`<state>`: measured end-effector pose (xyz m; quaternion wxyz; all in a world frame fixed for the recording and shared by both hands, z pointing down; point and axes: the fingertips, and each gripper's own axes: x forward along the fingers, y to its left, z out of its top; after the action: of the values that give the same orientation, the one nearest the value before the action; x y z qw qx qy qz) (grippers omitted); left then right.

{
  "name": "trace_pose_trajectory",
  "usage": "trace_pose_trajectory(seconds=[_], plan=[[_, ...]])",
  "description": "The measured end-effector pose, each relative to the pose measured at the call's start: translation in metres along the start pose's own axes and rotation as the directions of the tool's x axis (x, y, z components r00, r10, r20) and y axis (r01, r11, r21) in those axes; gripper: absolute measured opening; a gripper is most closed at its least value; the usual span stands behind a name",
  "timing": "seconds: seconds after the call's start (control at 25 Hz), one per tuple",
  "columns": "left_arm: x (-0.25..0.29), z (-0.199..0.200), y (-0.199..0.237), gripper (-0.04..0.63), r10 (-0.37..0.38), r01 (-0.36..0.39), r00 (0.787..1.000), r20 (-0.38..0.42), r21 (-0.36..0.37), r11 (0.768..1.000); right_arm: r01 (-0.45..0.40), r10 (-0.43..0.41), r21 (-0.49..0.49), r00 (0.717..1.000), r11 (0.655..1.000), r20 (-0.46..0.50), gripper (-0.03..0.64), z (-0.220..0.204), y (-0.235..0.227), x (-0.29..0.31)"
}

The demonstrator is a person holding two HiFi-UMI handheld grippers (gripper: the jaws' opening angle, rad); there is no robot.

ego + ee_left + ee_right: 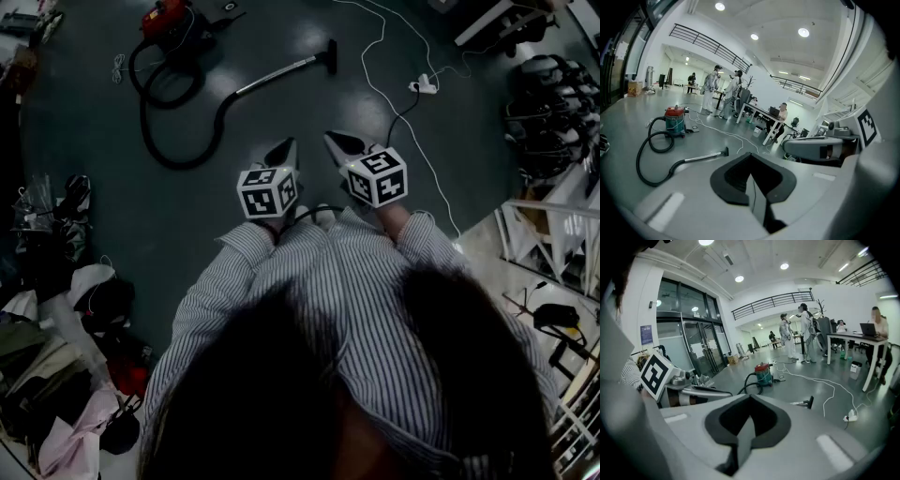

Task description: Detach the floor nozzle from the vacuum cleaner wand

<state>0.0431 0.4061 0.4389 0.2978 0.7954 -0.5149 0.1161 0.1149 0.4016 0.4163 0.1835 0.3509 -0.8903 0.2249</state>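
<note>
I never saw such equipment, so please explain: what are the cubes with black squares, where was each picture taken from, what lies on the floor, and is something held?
There is no robot: a person in a striped shirt holds one claw tool in each hand; the cubes belong to them. One picture comes from a head camera looking down, the others from a camera on each claw. The left claw and right claw are shut and empty. On the floor lies a red vacuum cleaner with hose, wand and floor nozzle attached, beside a white cable.
</note>
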Motion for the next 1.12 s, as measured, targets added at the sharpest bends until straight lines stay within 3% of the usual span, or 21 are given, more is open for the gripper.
trace_pose_trajectory(seconds=[0.48, 0.64, 0.76, 1.12], plan=[[0.008, -0.005, -0.006, 0.006, -0.003, 0.002, 1.0, -0.017, -0.014, 1.0, -0.017, 0.017, 0.009, 1.0, 1.0, -0.005, 0.002, -0.002, -0.007, -0.004], [0.011, -0.003, -0.006, 0.005, 0.003, -0.003, 1.0, -0.015, -0.018, 1.0, -0.016, 0.015, 0.054, 1.0, 0.998, 0.027, 0.002, 0.002, -0.013, -0.007], [0.012, -0.001, -0.002, 0.005, 0.022, -0.022, 1.0, -0.009, -0.031, 0.999, -0.01, 0.004, 0.104, 0.998, 0.995, 0.056, 0.002, 0.007, -0.024, -0.011], [0.024, -0.002, 0.028, 0.005, 0.099, -0.099, 0.995, 0.0, -0.089, 0.991, 0.022, -0.027, 0.123, 0.999, 0.992, 0.041, 0.002, 0.009, -0.055, -0.003]])
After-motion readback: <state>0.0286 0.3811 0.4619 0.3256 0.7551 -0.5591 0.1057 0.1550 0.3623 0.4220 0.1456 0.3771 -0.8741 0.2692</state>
